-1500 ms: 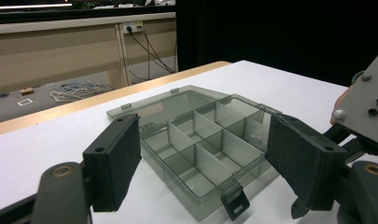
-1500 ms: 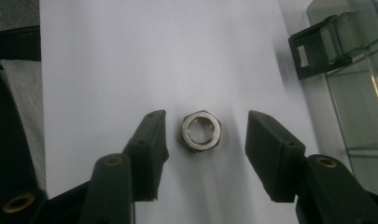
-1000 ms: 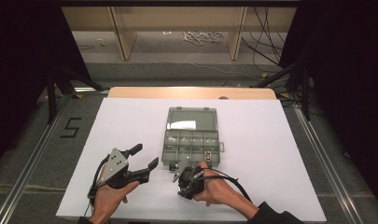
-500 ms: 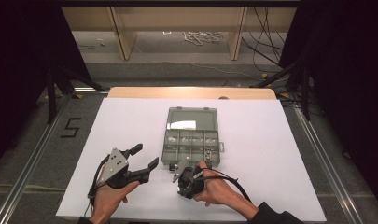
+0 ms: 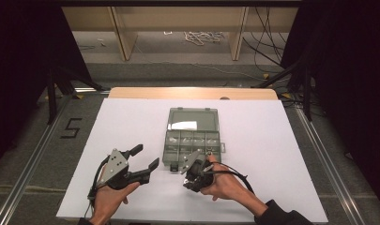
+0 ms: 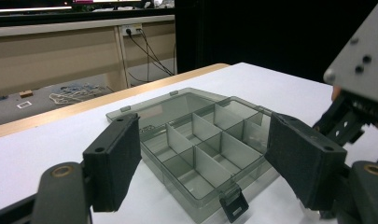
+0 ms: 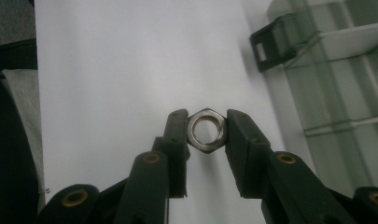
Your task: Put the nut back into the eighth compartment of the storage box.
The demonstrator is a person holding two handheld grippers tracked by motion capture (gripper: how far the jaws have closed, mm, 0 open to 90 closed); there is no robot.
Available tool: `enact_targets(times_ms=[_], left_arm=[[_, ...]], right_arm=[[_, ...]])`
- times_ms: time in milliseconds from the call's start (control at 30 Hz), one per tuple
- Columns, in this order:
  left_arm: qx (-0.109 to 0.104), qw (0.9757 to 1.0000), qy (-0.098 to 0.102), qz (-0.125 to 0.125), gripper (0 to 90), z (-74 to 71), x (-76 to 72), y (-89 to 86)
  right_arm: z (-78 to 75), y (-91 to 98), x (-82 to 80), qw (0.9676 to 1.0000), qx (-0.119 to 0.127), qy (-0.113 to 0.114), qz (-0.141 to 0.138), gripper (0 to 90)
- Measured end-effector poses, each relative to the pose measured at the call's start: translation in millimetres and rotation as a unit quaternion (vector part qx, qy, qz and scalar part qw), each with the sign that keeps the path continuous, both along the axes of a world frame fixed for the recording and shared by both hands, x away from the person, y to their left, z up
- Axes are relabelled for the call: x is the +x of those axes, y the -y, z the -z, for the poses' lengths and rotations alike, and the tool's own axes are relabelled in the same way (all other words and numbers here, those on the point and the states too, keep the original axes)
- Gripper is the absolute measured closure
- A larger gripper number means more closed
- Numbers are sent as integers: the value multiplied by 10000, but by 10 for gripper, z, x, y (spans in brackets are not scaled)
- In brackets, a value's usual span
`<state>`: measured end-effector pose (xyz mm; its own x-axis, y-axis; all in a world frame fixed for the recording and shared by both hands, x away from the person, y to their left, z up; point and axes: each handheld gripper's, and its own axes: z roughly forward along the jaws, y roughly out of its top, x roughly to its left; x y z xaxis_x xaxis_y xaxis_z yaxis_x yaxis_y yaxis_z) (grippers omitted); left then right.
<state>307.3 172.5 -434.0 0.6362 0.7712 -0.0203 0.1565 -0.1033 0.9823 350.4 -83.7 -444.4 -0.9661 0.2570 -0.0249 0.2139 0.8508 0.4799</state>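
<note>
Hex nut [image 7: 206, 130], shiny steel, clamped flat-to-flat in right claw [image 7: 206, 133]; left claw [image 6: 200, 163] wide apart.

left gripper [image 6: 203, 172] fingers apart | compartment box [image 6: 200, 140] between, lid open

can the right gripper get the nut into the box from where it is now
Probably yes. The right gripper grips the nut beside the box; its lid lies open and nothing sits between them.

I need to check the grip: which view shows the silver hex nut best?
The right gripper view: the silver hex nut sits sharp and close between the right gripper pads. In the high view that gripper is too small to tell.
</note>
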Motion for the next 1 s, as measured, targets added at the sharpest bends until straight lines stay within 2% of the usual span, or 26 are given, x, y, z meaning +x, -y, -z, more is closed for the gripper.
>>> enact_targets(times_ms=[267, 433, 467, 567, 933, 1000], left_arm=[[4, 10000, 2, -2, 256, -1, -1, 2], [-40, 10000, 18, -4, 257, -10, -4, 2], [-43, 10000, 9, -8, 256, -9, -2, 2], [-9, 10000, 8, -8, 256, -6, 1, 2], [-3, 10000, -7, -7, 255, 1, 1, 8], [2, 10000, 0, -5, 255, 0, 0, 7]], right_arm=[[-172, 190, 111, 9994, 247, 141, 212, 703], [-264, 298, 164, 9990, 276, 134, 329, 703], [-273, 313, 180, 9988, 307, 213, 325, 703], [-330, 396, 229, 9983, 319, 213, 432, 703], [-421, 632, 380, 9949, 381, 388, 848, 703], [-423, 663, 402, 9947, 370, 363, 892, 703]])
